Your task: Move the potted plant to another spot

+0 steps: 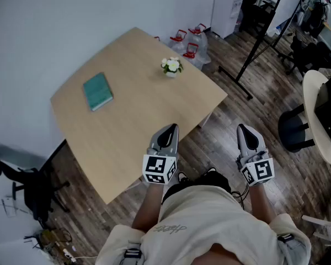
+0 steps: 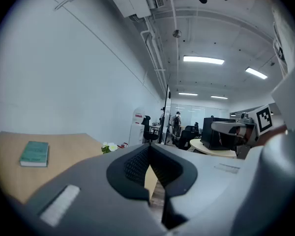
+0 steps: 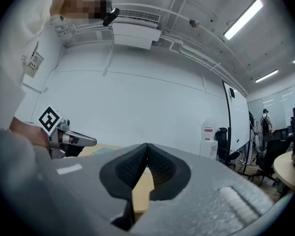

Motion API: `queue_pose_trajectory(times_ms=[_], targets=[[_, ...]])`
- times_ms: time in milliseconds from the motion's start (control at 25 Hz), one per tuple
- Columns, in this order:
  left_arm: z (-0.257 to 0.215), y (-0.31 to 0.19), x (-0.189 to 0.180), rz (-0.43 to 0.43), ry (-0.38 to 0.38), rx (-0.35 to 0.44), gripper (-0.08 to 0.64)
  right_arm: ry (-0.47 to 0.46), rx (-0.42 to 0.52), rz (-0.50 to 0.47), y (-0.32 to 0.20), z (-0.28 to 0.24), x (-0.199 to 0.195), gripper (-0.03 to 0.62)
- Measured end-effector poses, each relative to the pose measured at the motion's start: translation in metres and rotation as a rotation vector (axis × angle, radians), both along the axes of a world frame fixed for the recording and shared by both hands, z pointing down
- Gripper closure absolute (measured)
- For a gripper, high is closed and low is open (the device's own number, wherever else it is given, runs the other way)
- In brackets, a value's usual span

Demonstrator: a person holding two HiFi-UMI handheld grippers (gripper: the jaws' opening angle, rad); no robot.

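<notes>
– Plant (image 1: 171, 66) at the far side of the table (image 1: 127, 131), near the corner, upright in a small white pot. Well apart from both grippers.

– And the grippers?

– Left gripper (image 1: 170, 129) clenched on nothing, just over the near table edge. Right gripper (image 1: 245, 130) also clenched and empty, over the floor beside the table.

– So only the reach ahead, it seems. How to do it well?

– Probably step closer first. Spread the jaws before arriving, not at the pot. Come in low and level, and take the pot itself, never the flowers. Keep upright while lifting, and set down gently. No trouble from the book (image 1: 97, 91): well apart, to the left of the plant. Plenty of bare wood around for a new spot.

– Which gripper to use?

– Hard to say. Perhaps the left, already over the table.

– Any difference between the views?

– Head view: shows the whole layout from above, also bottles (image 1: 187, 42) on the floor behind the far corner. Left gripper view: shows plant and book from table height, with the right gripper at the side. Right gripper view: no plant at all, only a strip of table, the left gripper and a white wall.
</notes>
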State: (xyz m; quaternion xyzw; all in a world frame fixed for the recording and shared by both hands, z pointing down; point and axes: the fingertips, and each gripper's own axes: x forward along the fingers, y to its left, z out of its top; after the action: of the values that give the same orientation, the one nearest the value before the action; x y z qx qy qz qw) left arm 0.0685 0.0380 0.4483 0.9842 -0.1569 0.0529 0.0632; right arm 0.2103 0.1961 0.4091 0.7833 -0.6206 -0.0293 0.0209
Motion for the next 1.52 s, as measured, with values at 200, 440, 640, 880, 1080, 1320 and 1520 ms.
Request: queue_pose_trajectory(times_ms=[200,440,640,880,1080,1320,1520], targets=[[0.005,-0.001,-0.002,0.012,-0.038,0.019,0.541,-0.019,-0.004,-0.017,-0.007,0.003,-0.003,0.591],[0.006,-0.007,-0.002,-0.002,0.013,-0.079,0.542,-0.040,0.019,0.051,-0.009,0.009,0.007,0.591],[0.002,-0.011,0.003,0.005,0.005,-0.041,0.542,-0.033,0.019,0.020,-0.018,0.006,0.004,0.591],[0.010,-0.018,-0.005,-0.015,-0.017,-0.045,0.541,-0.030,0.017,0.000,-0.028,0.004,0.001,0.591],[0.014,-0.019,-0.010,-0.017,-0.027,-0.047,0.542,-0.066,0.048,-0.005,-0.032,0.004,0.002,0.337],[0.021,-0.020,-0.012,-0.012,-0.034,-0.066,0.541,-0.080,0.014,0.003,-0.038,0.010,0.000,0.107],[0.025,-0.023,-0.006,0.010,-0.026,-0.079,0.542,-0.069,-0.014,-0.007,-0.039,0.010,-0.006,0.106]])
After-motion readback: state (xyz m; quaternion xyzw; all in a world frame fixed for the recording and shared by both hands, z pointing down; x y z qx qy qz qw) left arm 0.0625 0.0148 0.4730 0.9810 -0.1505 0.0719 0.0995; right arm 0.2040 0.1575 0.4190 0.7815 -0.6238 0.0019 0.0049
